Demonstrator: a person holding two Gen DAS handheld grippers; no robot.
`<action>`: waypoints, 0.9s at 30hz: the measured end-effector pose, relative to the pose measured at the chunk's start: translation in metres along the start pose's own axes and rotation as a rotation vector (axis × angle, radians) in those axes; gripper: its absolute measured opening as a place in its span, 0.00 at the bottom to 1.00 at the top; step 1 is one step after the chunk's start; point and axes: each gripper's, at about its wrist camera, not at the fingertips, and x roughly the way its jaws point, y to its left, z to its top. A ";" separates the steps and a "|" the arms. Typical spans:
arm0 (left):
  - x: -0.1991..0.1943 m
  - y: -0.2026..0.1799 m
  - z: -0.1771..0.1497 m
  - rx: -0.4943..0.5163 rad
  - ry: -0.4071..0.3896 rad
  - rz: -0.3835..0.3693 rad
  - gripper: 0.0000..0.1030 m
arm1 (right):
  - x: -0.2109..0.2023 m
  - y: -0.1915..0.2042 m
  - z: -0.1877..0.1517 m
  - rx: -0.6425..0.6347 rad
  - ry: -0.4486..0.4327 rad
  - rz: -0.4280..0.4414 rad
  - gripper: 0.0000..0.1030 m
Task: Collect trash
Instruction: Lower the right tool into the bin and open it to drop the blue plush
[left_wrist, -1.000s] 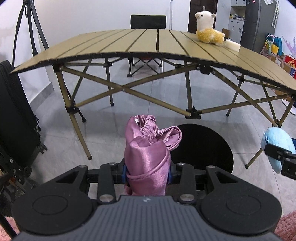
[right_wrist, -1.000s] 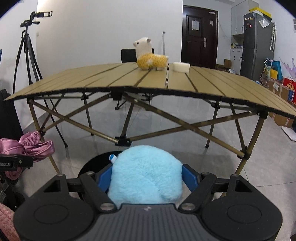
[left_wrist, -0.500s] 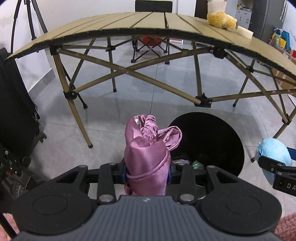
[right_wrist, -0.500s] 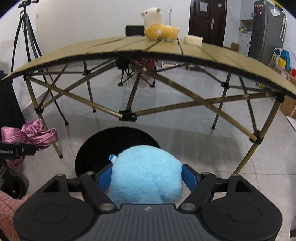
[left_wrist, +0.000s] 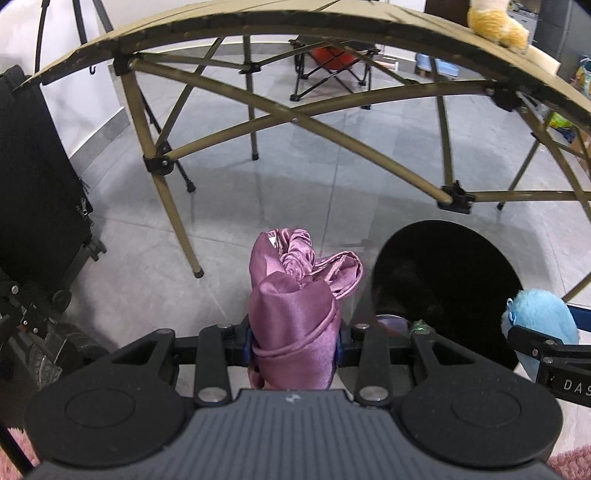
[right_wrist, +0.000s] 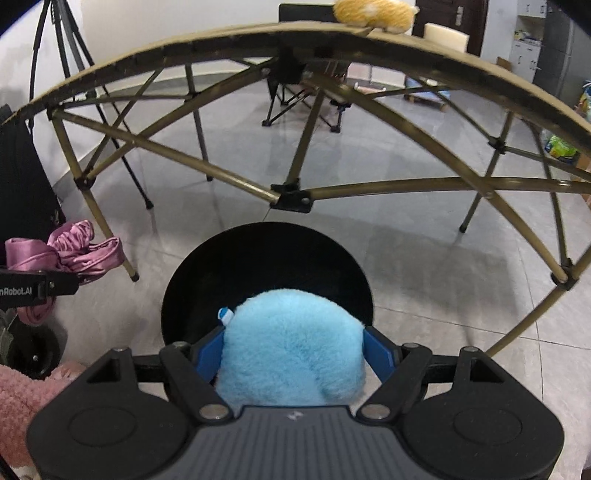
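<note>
Both grippers loaded, poised at the bin for the drop.

Left to right: left gripper (left_wrist: 295, 347) is clamped narrow on a purple satin cloth (left_wrist: 291, 314), held over bare floor just left of the black bin (left_wrist: 443, 280); right gripper (right_wrist: 291, 354) pinches a fluffy blue toy (right_wrist: 291, 347) wide between its blue pads, at the bin's (right_wrist: 266, 273) near rim. Step looks like carry-to-bin, release not yet done. Next move likely calls for the left to shift right over the opening, then both to let go. Left view alone shows small items inside the bin; right view alone shows a pink fuzzy sleeve (right_wrist: 18, 402) at lower left.
</note>
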 end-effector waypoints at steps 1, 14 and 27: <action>0.002 0.002 0.001 -0.003 0.002 0.007 0.36 | 0.003 0.001 0.002 -0.001 0.007 0.003 0.75; 0.035 0.005 0.020 -0.017 0.018 0.054 0.36 | 0.066 0.019 0.034 0.017 0.129 0.027 0.75; 0.051 0.015 0.019 -0.044 0.057 0.059 0.36 | 0.104 0.022 0.042 0.085 0.214 0.005 0.89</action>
